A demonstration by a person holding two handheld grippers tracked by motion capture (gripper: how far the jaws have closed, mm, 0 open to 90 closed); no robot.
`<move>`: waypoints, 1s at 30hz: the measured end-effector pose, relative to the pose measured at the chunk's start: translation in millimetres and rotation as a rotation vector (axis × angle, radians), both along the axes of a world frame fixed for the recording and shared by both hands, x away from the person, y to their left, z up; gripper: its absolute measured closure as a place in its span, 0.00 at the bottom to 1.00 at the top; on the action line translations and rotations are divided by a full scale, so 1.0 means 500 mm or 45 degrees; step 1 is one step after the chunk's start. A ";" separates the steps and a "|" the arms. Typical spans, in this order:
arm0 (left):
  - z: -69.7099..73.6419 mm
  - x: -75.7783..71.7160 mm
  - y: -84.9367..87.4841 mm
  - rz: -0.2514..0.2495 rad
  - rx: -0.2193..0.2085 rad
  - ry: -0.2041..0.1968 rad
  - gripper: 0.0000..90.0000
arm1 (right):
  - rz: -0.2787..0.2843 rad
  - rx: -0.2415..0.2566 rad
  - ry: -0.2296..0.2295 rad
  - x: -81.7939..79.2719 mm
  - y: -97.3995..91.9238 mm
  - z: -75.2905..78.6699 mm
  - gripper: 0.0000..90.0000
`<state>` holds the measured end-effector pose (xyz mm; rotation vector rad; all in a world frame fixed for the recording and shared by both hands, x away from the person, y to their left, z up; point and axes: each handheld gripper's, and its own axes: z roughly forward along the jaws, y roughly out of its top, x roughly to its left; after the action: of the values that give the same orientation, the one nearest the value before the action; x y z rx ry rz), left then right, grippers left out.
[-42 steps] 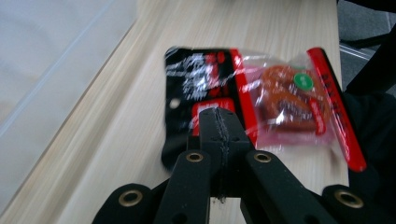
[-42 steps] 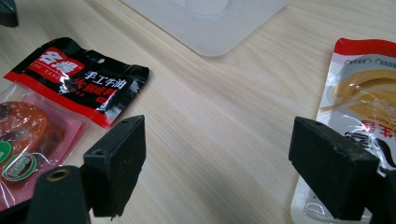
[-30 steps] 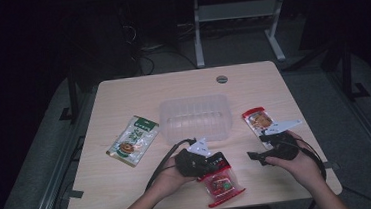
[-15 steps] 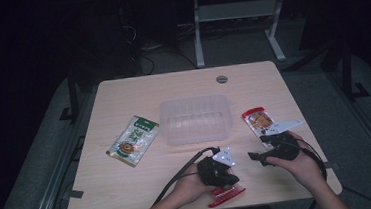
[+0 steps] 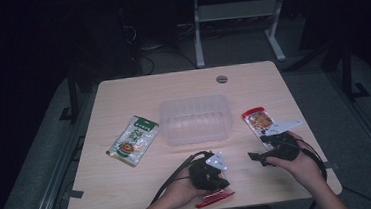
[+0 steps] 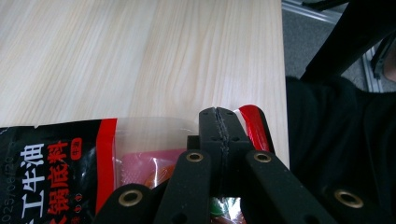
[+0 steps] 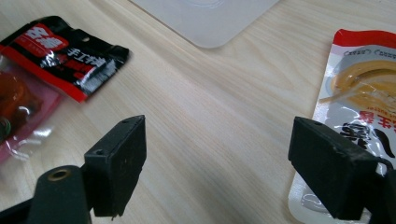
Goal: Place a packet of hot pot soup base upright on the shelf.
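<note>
A red and black sauce packet [image 6: 56,163] lies near the table's front edge. My left gripper [image 6: 218,123] is shut, its two jaws pressed together on the packet's clear top edge. From above, my left gripper [image 5: 217,182] covers most of the packet [image 5: 215,198], which shows as a thin red strip. My right gripper [image 7: 219,154] stands open just above bare wood, nothing between its fingers. The same packet [image 7: 60,56] lies to its left and a red-topped noodle packet [image 7: 359,93] to its right. From above, my right gripper [image 5: 258,151] sits just in front of the noodle packet [image 5: 257,120].
A clear plastic tub [image 5: 195,118] stands mid-table. A green snack packet [image 5: 133,140] lies to its left. A round cable hole [image 5: 222,79] is near the table's [image 5: 129,184] far edge. A white desk frame [image 5: 237,20] stands beyond it.
My left hand has moved right and toward the front edge, onto the red and black packet, which now shows as a thin strip. The right hand has stayed put.
</note>
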<state>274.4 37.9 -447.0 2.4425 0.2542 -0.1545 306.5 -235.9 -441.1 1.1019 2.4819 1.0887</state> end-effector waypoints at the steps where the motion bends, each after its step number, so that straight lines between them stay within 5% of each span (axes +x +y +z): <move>1: 0.001 -0.001 0.007 0.006 0.003 0.003 1.00 | -0.003 0.004 -0.001 0.000 0.001 0.000 0.21; 5: 0.004 -0.009 0.024 0.038 0.001 0.021 1.00 | 0.000 -0.002 0.001 0.000 0.000 0.000 0.21; 14: 0.003 -0.032 0.019 -0.001 0.018 0.023 1.00 | -0.001 -0.004 -0.002 -0.002 0.001 0.001 0.21; 30: 0.009 -0.064 0.132 0.108 0.068 0.000 1.00 | -0.015 -0.001 0.010 -0.002 0.007 0.000 0.21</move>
<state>242.4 103.8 -442.6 2.4798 0.3655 -0.1118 305.4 -232.6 -441.2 1.1213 2.4788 1.0817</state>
